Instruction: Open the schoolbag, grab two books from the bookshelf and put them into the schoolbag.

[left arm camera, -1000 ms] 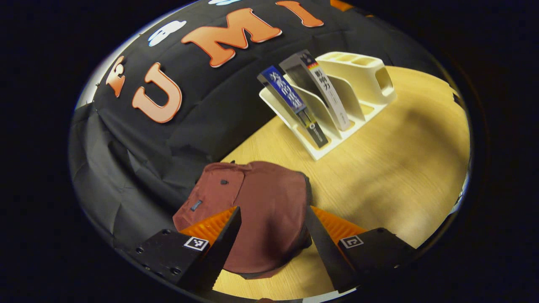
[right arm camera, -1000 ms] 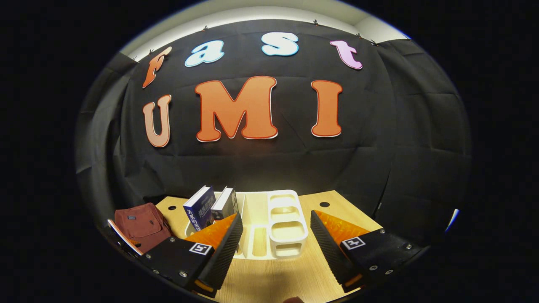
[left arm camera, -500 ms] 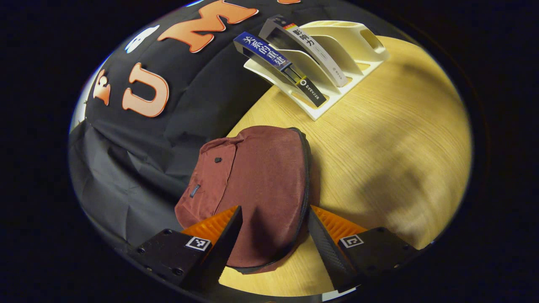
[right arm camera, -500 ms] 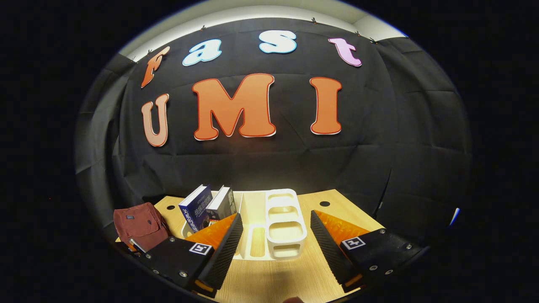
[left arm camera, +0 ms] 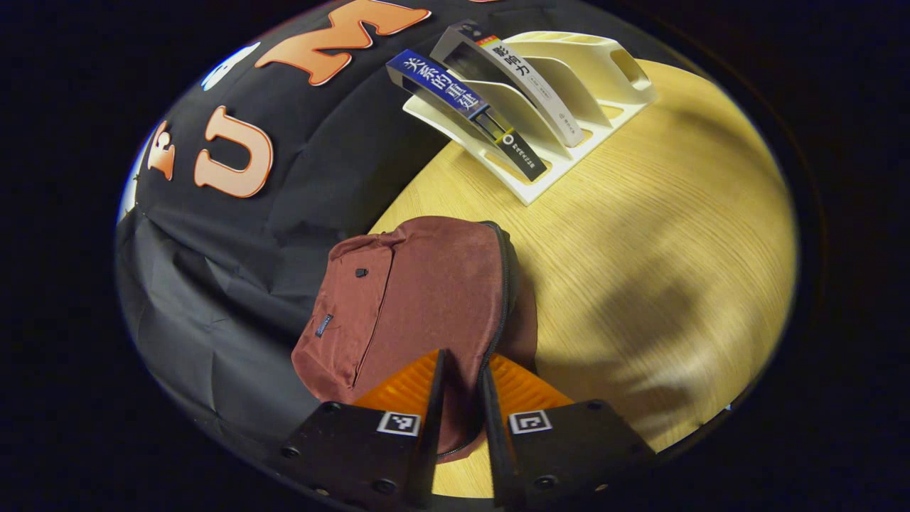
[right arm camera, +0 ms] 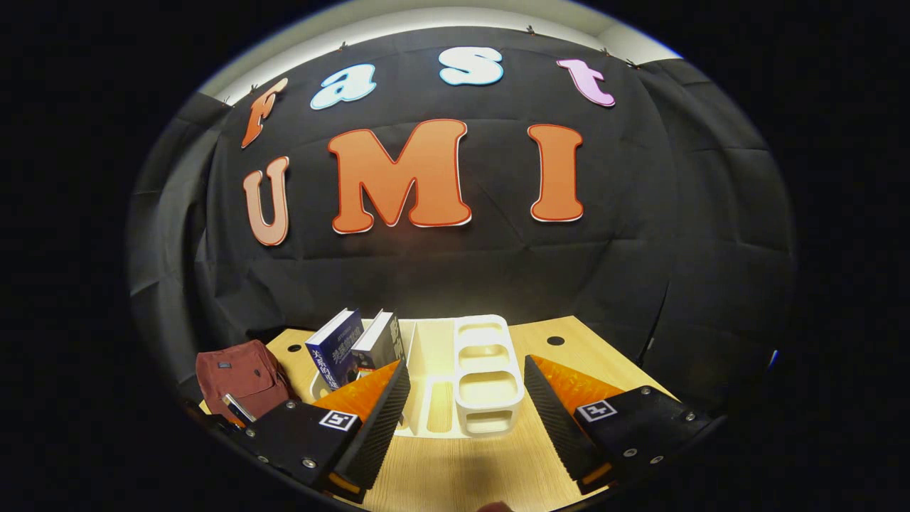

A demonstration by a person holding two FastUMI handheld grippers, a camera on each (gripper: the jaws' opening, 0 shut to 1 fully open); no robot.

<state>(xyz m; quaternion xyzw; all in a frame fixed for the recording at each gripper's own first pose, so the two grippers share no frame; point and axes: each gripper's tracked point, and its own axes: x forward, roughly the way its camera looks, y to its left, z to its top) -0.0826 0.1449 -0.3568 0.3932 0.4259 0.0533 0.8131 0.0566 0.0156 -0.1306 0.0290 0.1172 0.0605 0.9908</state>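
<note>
On a pale wooden surface [left arm camera: 640, 235] in the booth, a maroon schoolbag [left arm camera: 419, 299] lies flat at the edge nearest the black cloth wall, its dark zipper [left arm camera: 502, 284] running along the side that faces the open surface. In the left gripper view, the left gripper [left arm camera: 461, 398] sits low over the near end of the schoolbag with its fingers drawn almost together, a narrow gap left between them at the zipper line; whether they actually pinch the fabric or the zipper cannot be told. At 12 o'clock from the schoolbag stands a cream plastic bookshelf [left arm camera: 569, 153], well apart from it. Two books lean in its slots: a blue-spined book [left arm camera: 455, 99] on the wall side and, just beside it, a white-spined book [left arm camera: 530, 89].

In the right gripper view, the right gripper [right arm camera: 462, 409] hangs above the surface with its fingers spread wide and nothing between them, facing the bookshelf [right arm camera: 462, 377]. The two books [right arm camera: 355, 345] stand at 10 o'clock from it, and the schoolbag [right arm camera: 242, 373] lies farther off at 9 o'clock.
</note>
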